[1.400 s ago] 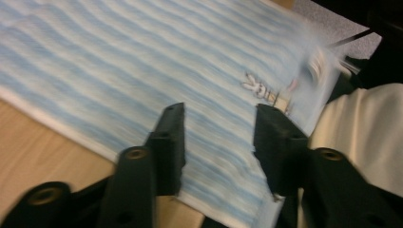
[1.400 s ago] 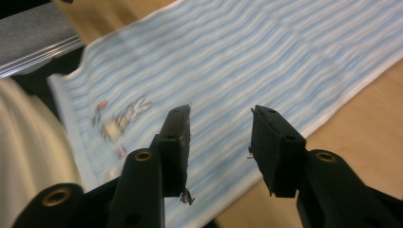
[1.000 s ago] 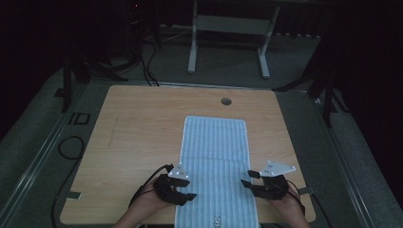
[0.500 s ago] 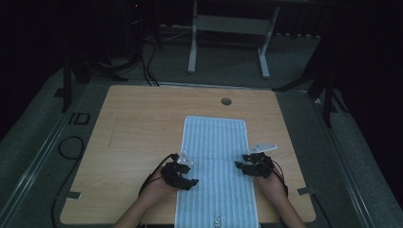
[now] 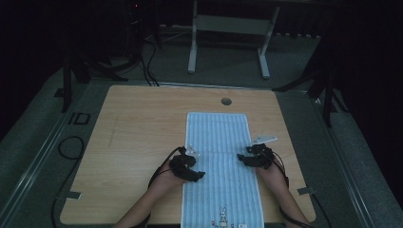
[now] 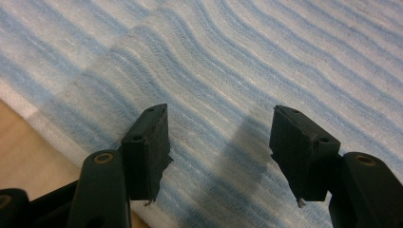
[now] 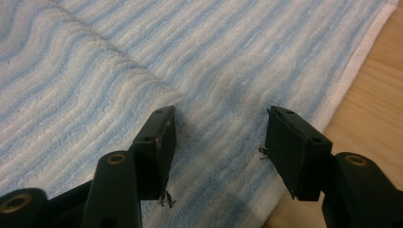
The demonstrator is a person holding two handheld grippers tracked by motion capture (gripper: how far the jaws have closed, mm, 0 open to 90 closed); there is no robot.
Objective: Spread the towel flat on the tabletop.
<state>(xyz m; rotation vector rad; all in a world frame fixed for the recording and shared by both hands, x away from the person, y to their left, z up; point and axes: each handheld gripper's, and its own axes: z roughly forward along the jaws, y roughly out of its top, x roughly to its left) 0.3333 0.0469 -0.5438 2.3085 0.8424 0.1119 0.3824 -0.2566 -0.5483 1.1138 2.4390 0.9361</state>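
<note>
A blue-and-white striped towel [image 5: 217, 137] lies lengthwise on the wooden table [image 5: 138, 123], with a small rabbit print [image 5: 222, 216] at its near end. My left gripper [image 5: 196, 170] hovers at the towel's left edge about midway along. In the left gripper view the left gripper [image 6: 221, 142] is open over the towel [image 6: 247, 61], close above the cloth. My right gripper [image 5: 243, 159] sits at the towel's right edge, opposite the left one. In the right gripper view the right gripper [image 7: 218, 142] is open over the towel [image 7: 142, 57]. Both pairs of jaws have just been opening, with nothing pinched.
A faint crease [image 5: 218, 153] crosses the towel between the two grippers. A round hole [image 5: 226, 101] sits in the table's far edge. A metal frame [image 5: 228, 23] stands beyond the table, and cables [image 5: 71, 142] lie on the floor at the left.
Both hands have moved away from the person and inward, from beside the towel's near end to its middle, and have sunk toward the cloth. Both pairs of jaws stand wider.
</note>
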